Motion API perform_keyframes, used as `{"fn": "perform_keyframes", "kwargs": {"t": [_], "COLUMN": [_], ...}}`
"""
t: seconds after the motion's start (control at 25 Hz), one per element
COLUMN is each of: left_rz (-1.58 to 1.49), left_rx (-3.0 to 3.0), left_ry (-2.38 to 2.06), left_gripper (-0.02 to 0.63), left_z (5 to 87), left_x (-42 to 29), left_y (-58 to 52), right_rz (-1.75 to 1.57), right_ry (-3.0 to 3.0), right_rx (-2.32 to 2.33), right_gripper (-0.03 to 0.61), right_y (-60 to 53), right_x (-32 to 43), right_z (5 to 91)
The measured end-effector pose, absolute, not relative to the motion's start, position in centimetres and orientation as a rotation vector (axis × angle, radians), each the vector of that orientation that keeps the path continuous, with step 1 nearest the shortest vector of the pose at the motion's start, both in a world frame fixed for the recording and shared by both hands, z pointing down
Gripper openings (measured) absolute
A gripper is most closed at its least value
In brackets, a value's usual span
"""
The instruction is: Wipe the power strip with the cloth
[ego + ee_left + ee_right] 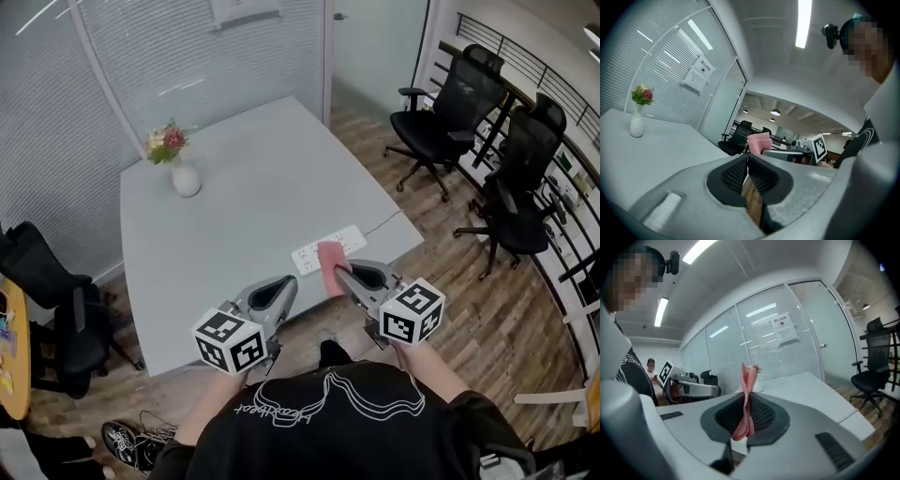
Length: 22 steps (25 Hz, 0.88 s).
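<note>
Head view: the strip (327,249) is lying near the front edge of the table (234,187), its long axis running left to right, directly ahead of the right gripper (348,275). That gripper is clamping the cloth (331,266), which is standing upright just before the strip. The left gripper (284,289), jaws together on nothing, is hovering off the table edge, farther from the strip.

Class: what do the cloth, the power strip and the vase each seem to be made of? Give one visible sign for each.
Cloth: soft pink textile, matte; a waffle-like weave shows and it folds limply.
Power strip: probably rigid white plastic, smooth; straight moulded edges.
Vase: likely glazed ceramic, white, slightly glossy; opaque glass is possible.
</note>
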<state>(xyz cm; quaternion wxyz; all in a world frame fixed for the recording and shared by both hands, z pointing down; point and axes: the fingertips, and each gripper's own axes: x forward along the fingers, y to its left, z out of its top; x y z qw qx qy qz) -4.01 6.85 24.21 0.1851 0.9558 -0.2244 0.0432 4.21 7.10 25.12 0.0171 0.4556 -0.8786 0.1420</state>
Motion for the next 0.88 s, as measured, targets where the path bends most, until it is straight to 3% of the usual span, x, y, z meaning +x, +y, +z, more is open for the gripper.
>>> {"fn": "perform_keyframes", "kwargs": {"t": [0.88], "left_rz": [0.097], "left_rx": [2.739], "left_ry": [-0.672], "left_gripper": [0.014], "left_z": [21.7], "left_x": [-4.5], "left_y": [11.2], "right_rz": [0.452], "right_ry": [-2.803], "right_rx": [1.395], "right_gripper": [0.032], "right_y": [11.1], "right_x": [3.7], "right_z": [23.0]}}
